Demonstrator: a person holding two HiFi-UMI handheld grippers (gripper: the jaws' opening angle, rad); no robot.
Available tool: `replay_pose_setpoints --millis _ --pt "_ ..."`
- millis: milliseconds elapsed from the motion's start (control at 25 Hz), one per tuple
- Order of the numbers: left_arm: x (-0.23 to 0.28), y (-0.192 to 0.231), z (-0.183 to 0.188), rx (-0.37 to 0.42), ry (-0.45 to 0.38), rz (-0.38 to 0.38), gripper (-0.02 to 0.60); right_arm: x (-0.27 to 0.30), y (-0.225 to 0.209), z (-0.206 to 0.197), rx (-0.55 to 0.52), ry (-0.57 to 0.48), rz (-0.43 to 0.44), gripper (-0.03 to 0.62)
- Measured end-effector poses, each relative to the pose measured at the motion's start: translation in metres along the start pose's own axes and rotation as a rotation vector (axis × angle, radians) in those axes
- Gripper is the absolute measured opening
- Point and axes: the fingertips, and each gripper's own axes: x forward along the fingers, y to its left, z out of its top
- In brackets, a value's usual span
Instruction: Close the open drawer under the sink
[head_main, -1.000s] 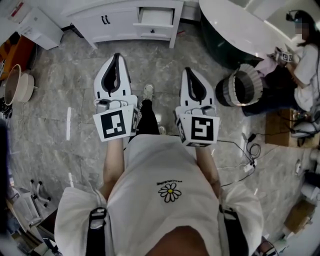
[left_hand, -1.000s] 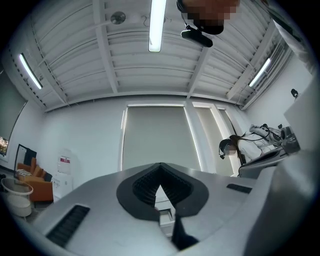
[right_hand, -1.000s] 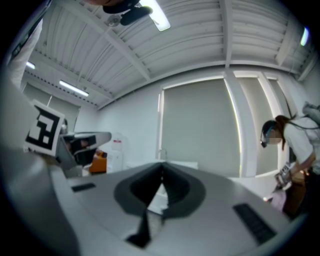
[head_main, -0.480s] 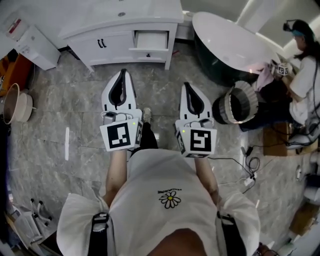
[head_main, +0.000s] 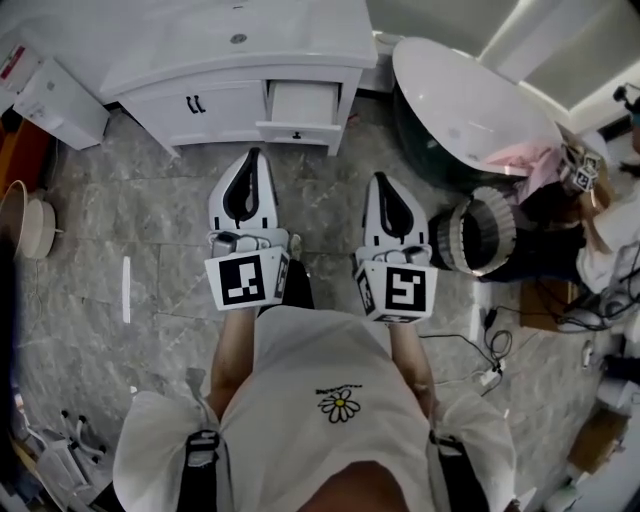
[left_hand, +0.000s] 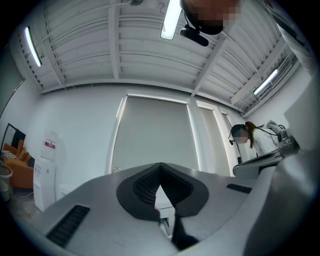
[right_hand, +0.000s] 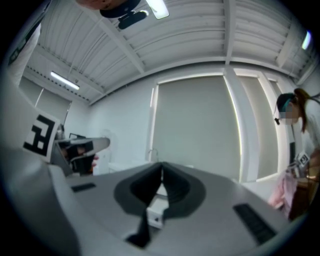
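The white sink cabinet stands at the top of the head view. Its right-hand drawer is pulled out, with the front panel and small dark knob facing me. My left gripper is shut and empty, its tips a short way in front of the drawer front. To its right, my right gripper is also shut and empty, and a little farther back. In the left gripper view the jaws meet with nothing between them. Below the shut jaws in the right gripper view, the drawer shows.
A white bathtub stands right of the cabinet, and a ribbed round bin beside it. A person sits at the far right. A white box-like unit and a basin are at the left. Cables lie on the marble floor.
I have walked toward the sink cabinet, which now sits closer and lower in the head view. Both grippers have advanced toward the open drawer, still shut.
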Motion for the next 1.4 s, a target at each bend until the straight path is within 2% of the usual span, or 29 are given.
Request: replay_pose_setpoints --millis 400,600,1000,1240,1400 --pt "0.138 0.068 -0.027 -0.030 0.045 -0.042 0.020 0.159 0.002 0.019 -0.011 0.010 -0.010 0.029" --pt "0.185 0.087 -0.043 -0.036 0.070 -0.078 0.020 0.211 -0.004 0.018 -0.005 0.028 -0.047 0.029" --pt "0.220 0.088 -0.075 -0.033 0.144 -0.092 0.020 0.249 -0.020 0.000 0.021 0.074 -0.048 0.029" --pt "0.232 0.081 -0.074 -0.027 0.135 -0.070 0.020 0.262 -0.025 0.006 0.008 0.056 -0.007 0.029" --pt "0.235 0.077 -0.068 -0.013 0.099 -0.060 0.020 0.263 -0.032 0.007 0.015 0.037 -0.012 0.029"
